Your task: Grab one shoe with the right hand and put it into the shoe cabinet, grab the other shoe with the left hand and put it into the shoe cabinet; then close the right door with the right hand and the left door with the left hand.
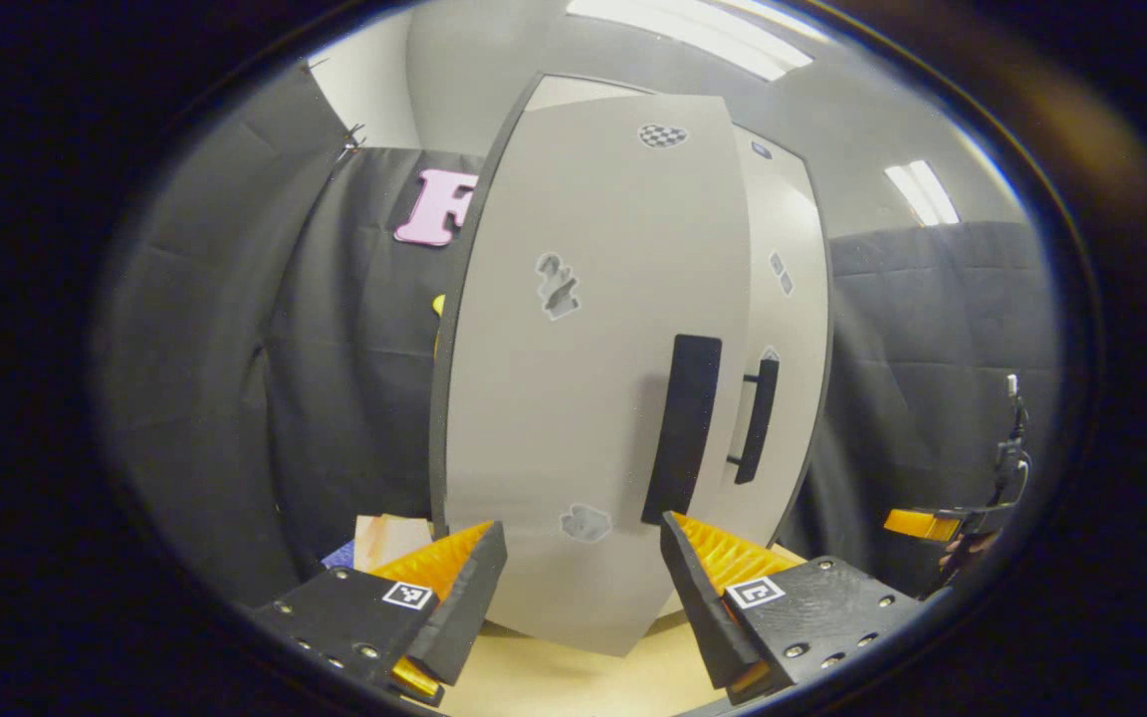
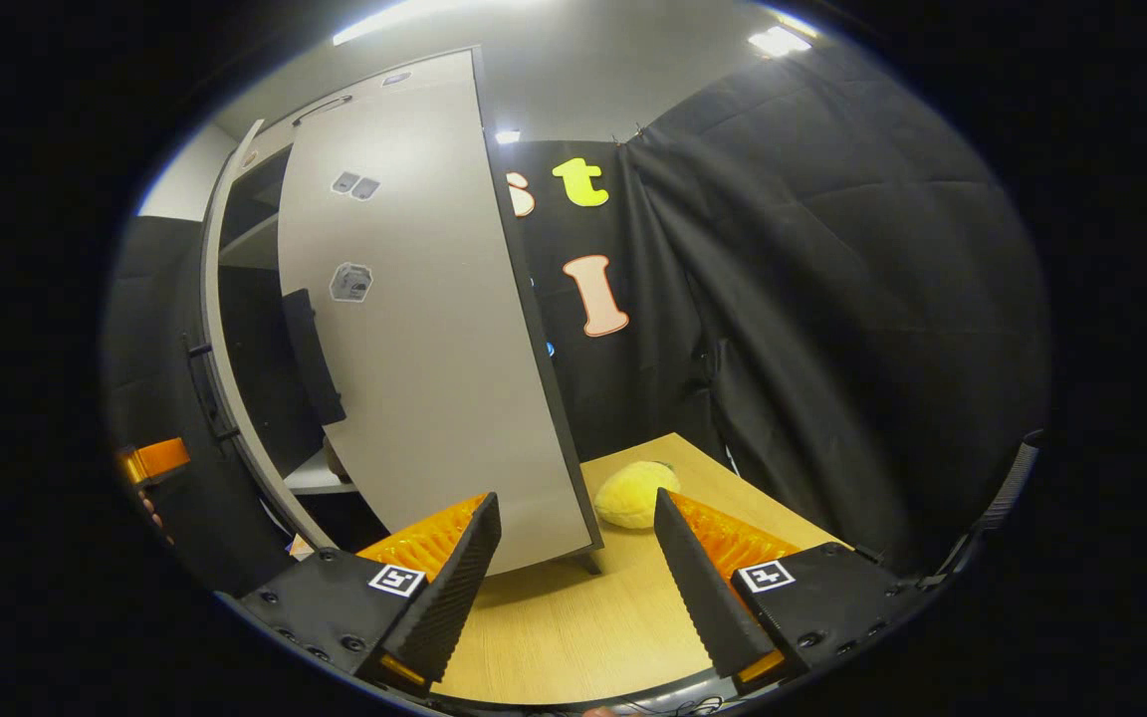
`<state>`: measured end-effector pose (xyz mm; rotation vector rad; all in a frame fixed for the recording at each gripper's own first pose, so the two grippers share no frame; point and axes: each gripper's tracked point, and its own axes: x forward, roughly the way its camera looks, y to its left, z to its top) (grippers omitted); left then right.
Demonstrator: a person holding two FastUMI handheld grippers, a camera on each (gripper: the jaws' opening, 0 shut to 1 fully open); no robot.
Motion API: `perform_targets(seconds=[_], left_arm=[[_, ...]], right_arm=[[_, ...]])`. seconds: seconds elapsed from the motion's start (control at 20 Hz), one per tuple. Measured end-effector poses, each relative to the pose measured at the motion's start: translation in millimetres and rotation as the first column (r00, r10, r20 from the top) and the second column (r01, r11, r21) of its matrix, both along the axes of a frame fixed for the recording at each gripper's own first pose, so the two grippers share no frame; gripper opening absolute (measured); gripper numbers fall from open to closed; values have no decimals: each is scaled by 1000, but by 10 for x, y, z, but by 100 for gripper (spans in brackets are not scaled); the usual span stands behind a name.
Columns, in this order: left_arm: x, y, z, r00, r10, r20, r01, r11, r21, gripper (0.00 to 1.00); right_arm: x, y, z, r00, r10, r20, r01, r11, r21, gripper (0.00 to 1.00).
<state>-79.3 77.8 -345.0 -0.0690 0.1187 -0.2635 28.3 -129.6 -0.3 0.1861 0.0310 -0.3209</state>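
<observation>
Both grippers are spread wide, nothing between the fingers: left gripper (image 1: 583, 568) faces the shoe cabinet's left door (image 1: 593, 378), nearly closed, and right gripper (image 2: 578, 558) hangs over the bench (image 2: 573, 627) beside the half-open right door (image 2: 424, 349). Yellow plush toy (image 2: 633, 493) sits close by.

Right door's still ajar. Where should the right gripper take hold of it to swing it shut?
Take the dark vertical handle on the right door, coming from the front with the open right gripper. The bar stands off the flat panel and sits near its free edge.
</observation>
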Motion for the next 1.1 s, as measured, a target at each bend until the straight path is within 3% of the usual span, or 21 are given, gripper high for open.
perform_targets(seconds=[0.1,0.2,0.4,0.55,0.65,0.8,0.85,0.95,1.1], left_arm=[[-128,196,-82,999,42,-9,-42,999,-6,95],[-251,406,-69,996,93,2,-93,996,-9,90],[-454,757,266,975,201,98,-206,977,45,94],[-487,650,610,972,168,163,-176,984,35,96],[-479,687,690,967,177,183,-193,979,73,95],[-397,781,572,964,231,134,-247,961,121,95],[-375,769,515,966,234,111,-246,963,112,90],[-320,713,444,973,216,87,-223,971,84,95],[-239,702,290,978,198,57,-201,978,51,95]], right_arm=[[60,125,23,1000,20,1,-20,1000,0,98],[121,245,77,999,41,6,-41,999,-22,99],[250,460,319,995,89,33,-87,994,-73,98],[347,636,664,988,123,89,-113,987,-112,98],[396,731,872,983,139,119,-123,983,-135,98],[424,807,1135,975,148,164,-120,978,-168,98],[434,820,1172,975,145,168,-115,978,-175,98],[437,831,1193,976,135,169,-104,978,-181,98],[414,858,1143,978,124,165,-92,977,-191,98]])
